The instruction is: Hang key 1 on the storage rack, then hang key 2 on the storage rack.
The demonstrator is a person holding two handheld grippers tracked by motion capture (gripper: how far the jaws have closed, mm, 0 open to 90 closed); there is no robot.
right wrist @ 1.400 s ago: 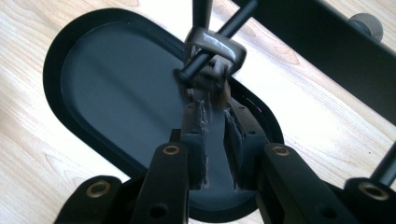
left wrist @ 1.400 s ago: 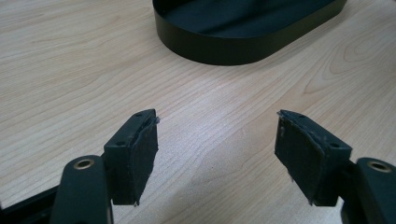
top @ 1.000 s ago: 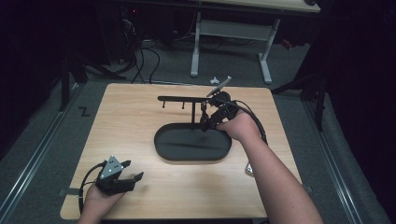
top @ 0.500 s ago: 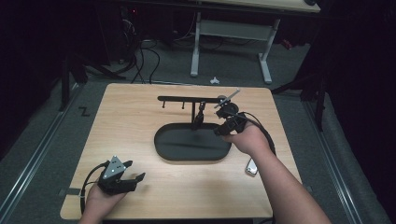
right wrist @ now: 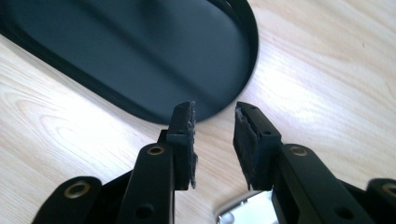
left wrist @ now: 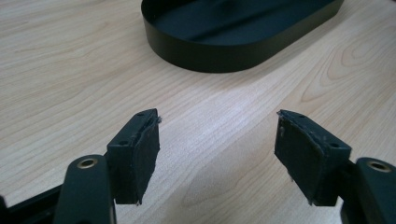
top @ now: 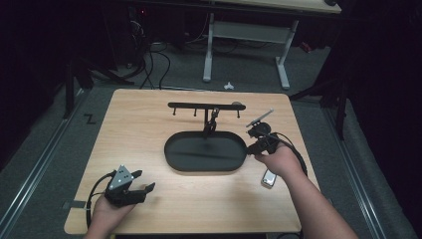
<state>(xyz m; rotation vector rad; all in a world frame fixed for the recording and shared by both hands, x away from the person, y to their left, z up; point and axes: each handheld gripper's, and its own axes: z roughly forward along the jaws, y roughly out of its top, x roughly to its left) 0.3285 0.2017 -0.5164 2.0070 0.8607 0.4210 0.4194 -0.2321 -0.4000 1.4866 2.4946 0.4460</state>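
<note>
A black oval tray point(top: 171, 159) lies mid-table, with a black T-shaped stand point(top: 194, 105) with hooks rising from its far side. A small dark item point(top: 214, 118) hangs by the post. My right gripper point(top: 254, 145) hovers low at the tray's right end point(right wrist: 116, 56). In the right gripper view its jaws point(right wrist: 215, 112) have just been closing, a narrow gap remains, and nothing is between them. A small silver object point(top: 268, 178) lies on the wood just behind them point(right wrist: 243, 210). My left gripper point(top: 144, 180) rests at the front left, open and empty point(left wrist: 217, 121), facing the tray wall point(left wrist: 210, 51).
The light wooden table point(top: 139, 134) has bare wood on its left half and along the front. Beyond its far edge stand a white desk frame point(top: 249, 35) and cables on a dark floor. The right gripper's cable loops toward the right edge.
My right gripper has left the stand's hook area and come down and to the right, toward the tray's right end. The left gripper has stayed put.
</note>
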